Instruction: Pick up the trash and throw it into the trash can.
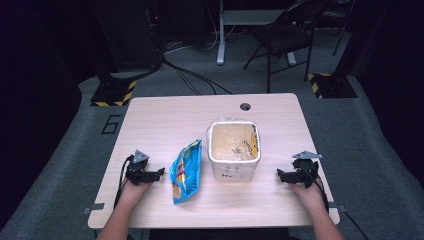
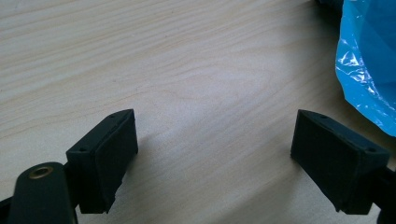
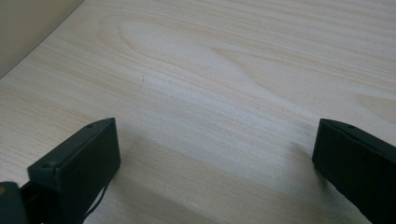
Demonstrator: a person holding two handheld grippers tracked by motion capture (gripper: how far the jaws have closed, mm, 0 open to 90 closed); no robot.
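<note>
Two claws rest on the bench [image 1: 160,120], both open w/ nothing between: left claw [image 1: 159,173] lower left, right claw [image 1: 281,174] lower right. Blue snack bag [image 1: 186,171] and tub [image 1: 233,148] lie center frame.

A light wooden table [image 1: 160,115] is seen; on it are laid a blue snack bag [image 1: 186,171] and a white square tub [image 1: 233,150].

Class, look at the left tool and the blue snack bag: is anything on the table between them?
Nothing visible is. The left tool, jaws open and empty, rests on the table just left of the blue snack bag. In the left gripper view, bare wood runs from the jaws to the bag's edge.
</note>
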